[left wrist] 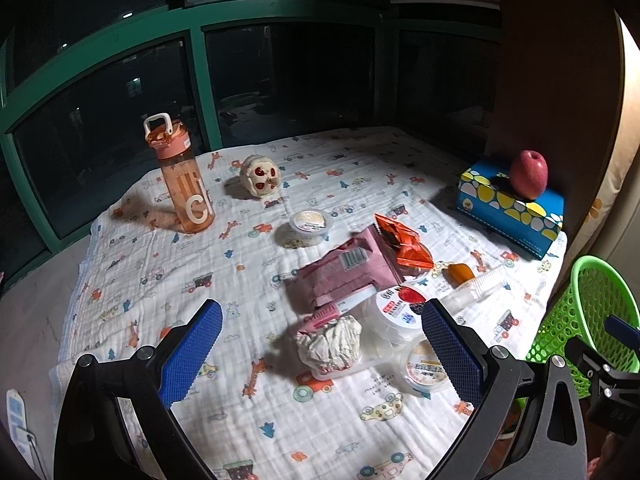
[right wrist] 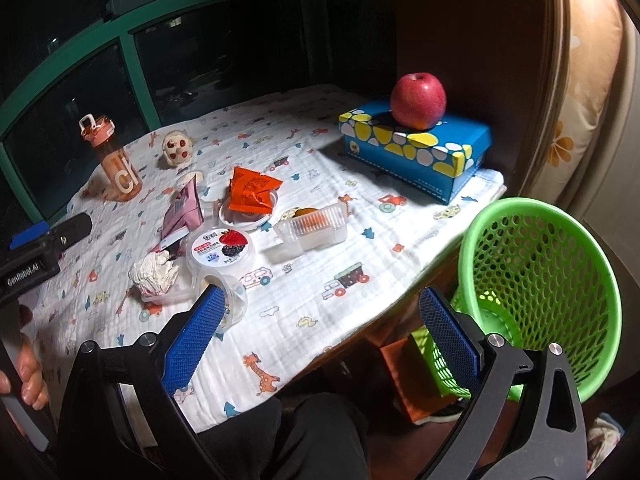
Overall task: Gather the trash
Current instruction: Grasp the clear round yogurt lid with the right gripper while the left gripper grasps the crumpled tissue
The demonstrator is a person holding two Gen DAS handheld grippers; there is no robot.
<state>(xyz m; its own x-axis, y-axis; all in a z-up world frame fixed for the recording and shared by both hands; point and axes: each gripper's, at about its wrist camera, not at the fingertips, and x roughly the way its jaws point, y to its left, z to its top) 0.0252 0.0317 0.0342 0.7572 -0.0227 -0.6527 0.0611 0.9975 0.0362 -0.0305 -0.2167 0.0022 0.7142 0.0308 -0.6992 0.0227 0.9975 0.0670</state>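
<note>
Centrally in the left wrist view, the trash is seen scattered over a white cloth (left wrist: pixel 168 280) printed with small cartoon vehicles and animals. A crumpled white paper wad (left wrist: pixel 330 342) lies lowest in the pile, its folds tight and edged with pink. Just above it a creased pink wrapper (left wrist: pixel 344 276) bearing a barcode is spread flat, and a torn orange foil packet (left wrist: pixel 404 246) rests against its upper right edge. A round white cup with a berry-printed lid (left wrist: pixel 394 312) sits right of the wad, and a second lidded cup (left wrist: pixel 424 366) is found below it, partly hidden by a blue finger. A clear plastic tray (right wrist: pixel 314 228) with ridged walls is shown in the middle of the right wrist view.

The left gripper (left wrist: pixel 320 354) is held with its jaws wide apart, the wad between them and untouched. The right gripper (right wrist: pixel 320 334) is likewise spread open and empty, at the cloth's lower edge. A green mesh basket (right wrist: pixel 540 280) stands at the lower right of that view, beside the table edge.
</note>
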